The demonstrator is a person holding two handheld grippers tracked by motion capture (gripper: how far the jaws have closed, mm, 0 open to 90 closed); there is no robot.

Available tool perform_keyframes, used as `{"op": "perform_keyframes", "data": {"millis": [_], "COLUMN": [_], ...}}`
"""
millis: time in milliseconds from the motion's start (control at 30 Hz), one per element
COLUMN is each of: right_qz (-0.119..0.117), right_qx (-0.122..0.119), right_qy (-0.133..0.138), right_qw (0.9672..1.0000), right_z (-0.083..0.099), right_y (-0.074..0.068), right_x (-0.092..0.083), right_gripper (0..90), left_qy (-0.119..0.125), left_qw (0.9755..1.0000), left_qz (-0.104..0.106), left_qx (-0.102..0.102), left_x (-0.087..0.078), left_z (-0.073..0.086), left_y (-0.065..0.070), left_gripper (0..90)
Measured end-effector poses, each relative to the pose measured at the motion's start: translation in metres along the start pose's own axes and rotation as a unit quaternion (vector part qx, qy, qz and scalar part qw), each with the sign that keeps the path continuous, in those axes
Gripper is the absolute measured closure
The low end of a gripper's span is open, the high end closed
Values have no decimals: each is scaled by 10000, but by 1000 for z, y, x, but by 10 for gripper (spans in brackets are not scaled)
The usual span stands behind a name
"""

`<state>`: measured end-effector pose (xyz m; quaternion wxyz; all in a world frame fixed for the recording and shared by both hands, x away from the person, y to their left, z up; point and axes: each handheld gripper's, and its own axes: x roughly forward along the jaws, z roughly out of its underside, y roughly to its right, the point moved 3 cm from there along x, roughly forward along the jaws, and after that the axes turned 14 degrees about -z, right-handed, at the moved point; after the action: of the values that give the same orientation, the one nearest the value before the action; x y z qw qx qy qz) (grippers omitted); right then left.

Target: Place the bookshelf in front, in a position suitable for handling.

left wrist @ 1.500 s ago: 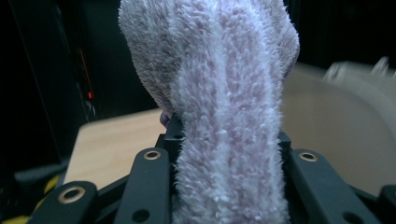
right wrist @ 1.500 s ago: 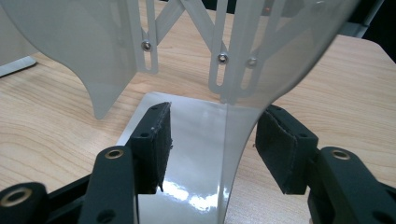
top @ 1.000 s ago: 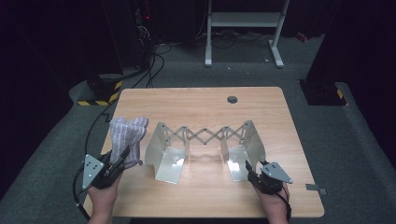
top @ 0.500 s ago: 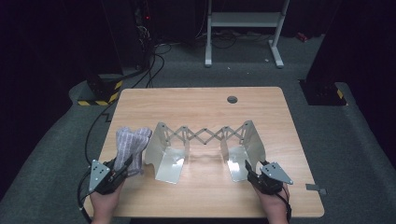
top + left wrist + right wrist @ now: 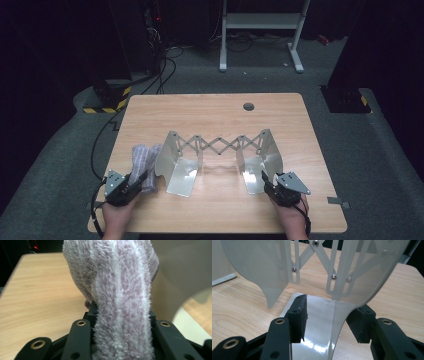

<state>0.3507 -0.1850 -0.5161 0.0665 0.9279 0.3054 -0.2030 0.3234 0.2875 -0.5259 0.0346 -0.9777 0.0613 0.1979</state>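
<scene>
- While I've got the fuzzy towel (image 5: pixel 120 290) pinched in the left gripper (image 5: pixel 131 181), it lies on the table (image 5: pixel 210 115) just left of the metal rack (image 5: pixel 220 155), touching or nearly touching that rack's left plate — I can't tell which.
- Left jaws are clamped on the towel; in the left gripper view the pile bulges out between them.
- Right gripper (image 5: pixel 329 322) straddles the rack's right upright plate, jaws apart, pads not pressing on it yet. They've just been closing in.
- Risk one: if the right side bites off-centre, the thin curved plate could twist or slip out, and the scissor links could fold the whole rack.
- Risk two: the towel could snag the left plate's edge and drag the rack sideways.
- Versus a second ago — the towel was held up higher and looser; now my left hand has come down and it rests on the wood. Right hand hasn't budged.
</scene>
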Motion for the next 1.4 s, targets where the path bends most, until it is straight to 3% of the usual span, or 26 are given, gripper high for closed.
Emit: {"op": "perform_keyframes", "data": {"millis": [100,233,300,333,400,533,767,900,1033,1167,1400], "right_qz": [-23,-109,-129,-117,-61,-4,-23,-29,-26,-30,-36], "right_qx": [-52,103,107,136,179,89,7,-6,-49,-53,-78], "right_qy": [-53,107,112,154,181,187,186,150,144,142,138], "right_qw": [10000,9998,9998,9997,9997,9998,9998,9999,9999,9999,9999], "right_z": [3,6,6,5,4,3,3,5,5,5,5], "right_y": [1,2,3,4,6,3,2,1,1,0,0], "right_x": [-2,-3,-4,-5,-6,-7,-5,-5,-4,-4,-4], "right_gripper": [545,591,614,675,779,837,830,818,817,817,817], "left_qy": [-235,-691,-725,-738,-726,-608,3,416,678,680,88], "left_qw": [9995,9965,9960,9957,9956,9961,9970,9964,9951,9954,9969], "left_qz": [130,275,312,343,405,551,771,711,717,669,760], "left_qx": [137,378,429,439,431,316,108,175,60,117,161], "left_x": [4,9,9,8,6,1,-23,-40,-53,-54,-33], "left_z": [5,14,15,15,15,11,-18,-40,-53,-51,-24], "left_y": [11,28,31,33,34,35,35,34,33,37,45], "left_gripper": [637,641,642,642,644,644,644,643,642,643,644]}}
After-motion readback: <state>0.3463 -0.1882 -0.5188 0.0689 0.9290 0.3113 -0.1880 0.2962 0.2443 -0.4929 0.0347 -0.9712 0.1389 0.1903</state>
